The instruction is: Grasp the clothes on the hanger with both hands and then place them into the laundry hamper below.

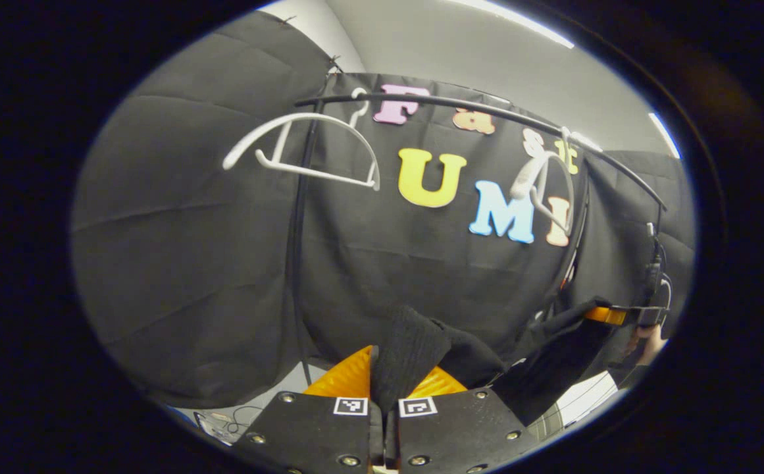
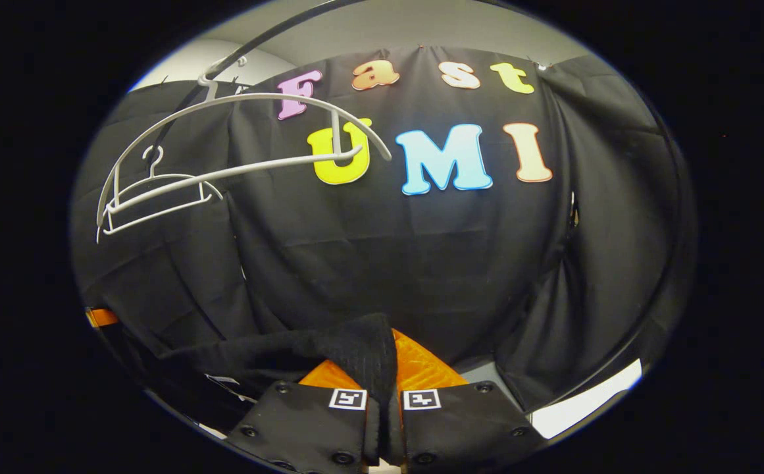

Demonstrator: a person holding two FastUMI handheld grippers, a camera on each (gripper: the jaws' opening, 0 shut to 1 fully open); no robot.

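Both my grippers, left [image 1: 385, 385] and right [image 2: 385, 378], pinch the garment [image 1: 421, 349]; hangers [image 1: 303, 148] bare; thin pinch may slip before hamper.

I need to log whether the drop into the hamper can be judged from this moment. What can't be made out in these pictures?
- Laundry hamper: its place below can't be judged from either view.
- Black garment: its lower part is hidden behind the left gripper in the left gripper view, and behind the right gripper in the right gripper view.
- Garment's outline: dark cloth against the dark wall, so its shape is unclear.
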